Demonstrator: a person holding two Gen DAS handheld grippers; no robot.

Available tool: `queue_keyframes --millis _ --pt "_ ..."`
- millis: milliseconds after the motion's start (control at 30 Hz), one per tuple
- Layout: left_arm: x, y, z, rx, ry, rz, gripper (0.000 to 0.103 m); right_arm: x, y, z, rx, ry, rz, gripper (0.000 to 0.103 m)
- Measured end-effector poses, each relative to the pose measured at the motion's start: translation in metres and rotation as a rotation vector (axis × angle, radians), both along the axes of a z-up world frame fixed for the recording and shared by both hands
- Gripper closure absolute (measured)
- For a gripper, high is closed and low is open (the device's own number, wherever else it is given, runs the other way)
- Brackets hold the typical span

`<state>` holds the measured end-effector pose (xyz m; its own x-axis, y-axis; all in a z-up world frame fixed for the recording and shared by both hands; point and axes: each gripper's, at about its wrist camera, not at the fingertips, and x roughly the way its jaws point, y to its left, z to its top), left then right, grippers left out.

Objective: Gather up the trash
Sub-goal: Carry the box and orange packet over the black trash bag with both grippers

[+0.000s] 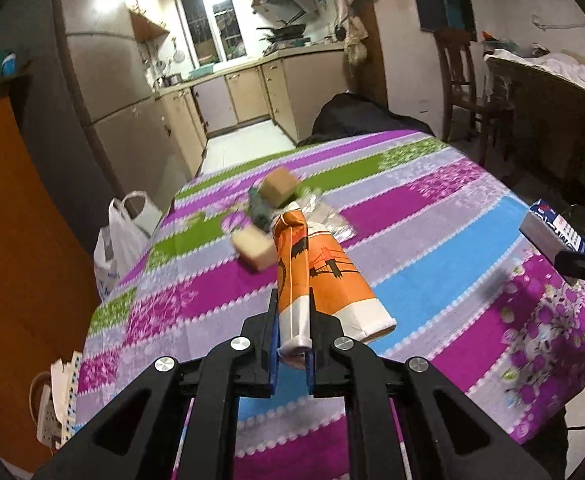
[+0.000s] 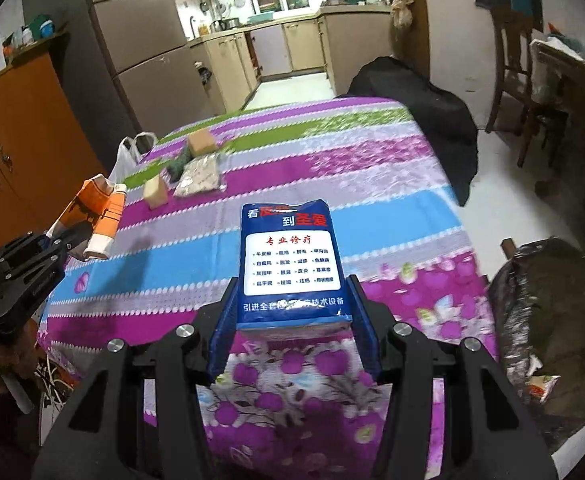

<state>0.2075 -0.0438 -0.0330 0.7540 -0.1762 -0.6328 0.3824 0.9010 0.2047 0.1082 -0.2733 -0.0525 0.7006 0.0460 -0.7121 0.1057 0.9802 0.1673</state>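
Trash fills both of your tools. Your left gripper [image 1: 292, 320], low in the centre of the left wrist view, is clamped on an orange and white paper bag [image 1: 316, 276]; its fingers pinch a folded edge of the bag, and the rest juts up and away toward the middle of the frame, clear of the striped tablecloth [image 1: 432, 248]. In the right wrist view you see that same bag [image 2: 100, 216] at the left edge, sticking out of the left gripper [image 2: 68, 240] above the table's left side.

Your right gripper [image 2: 292, 312], at the bottom centre of its own view, is closed on a blue packet [image 2: 288, 260] with a white label of printed characters; the blue pads press its two long sides and the packet points up the frame, off the cloth. In the left wrist view the packet [image 1: 548, 228] shows at the right edge.

Farther up the table, left of centre, two tan blocks [image 2: 201, 143] lie apart, with a dark green crumpled thing [image 2: 178, 166] between them and a clear speckled wrapper [image 2: 200, 178] just beside it. A white plastic bag [image 2: 132, 152] hangs by the table's left edge. At the lower right of the right wrist view stands a dark trash bag [image 2: 552, 320] with a small wrapper [image 2: 542, 386] inside it.
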Motion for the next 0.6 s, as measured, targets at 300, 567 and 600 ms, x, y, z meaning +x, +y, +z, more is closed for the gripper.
queue_keyframes --millis 300,567,600 --pt "-0.009 -0.061 0.03 0.025 -0.065 -0.122 0.092 -0.026 -0.05 0.034 -0.039 -0.02 -0.094 0.053" --pt "-0.026 -0.133 0.054 0.044 -0.118 -0.258 0.092 -0.057 -0.108 0.06 -0.061 -0.008 -0.228 0.053" --pt "-0.03 -0.141 0.056 0.047 -0.125 -0.277 0.092 -0.061 -0.115 0.063 -0.067 -0.004 -0.244 0.053"
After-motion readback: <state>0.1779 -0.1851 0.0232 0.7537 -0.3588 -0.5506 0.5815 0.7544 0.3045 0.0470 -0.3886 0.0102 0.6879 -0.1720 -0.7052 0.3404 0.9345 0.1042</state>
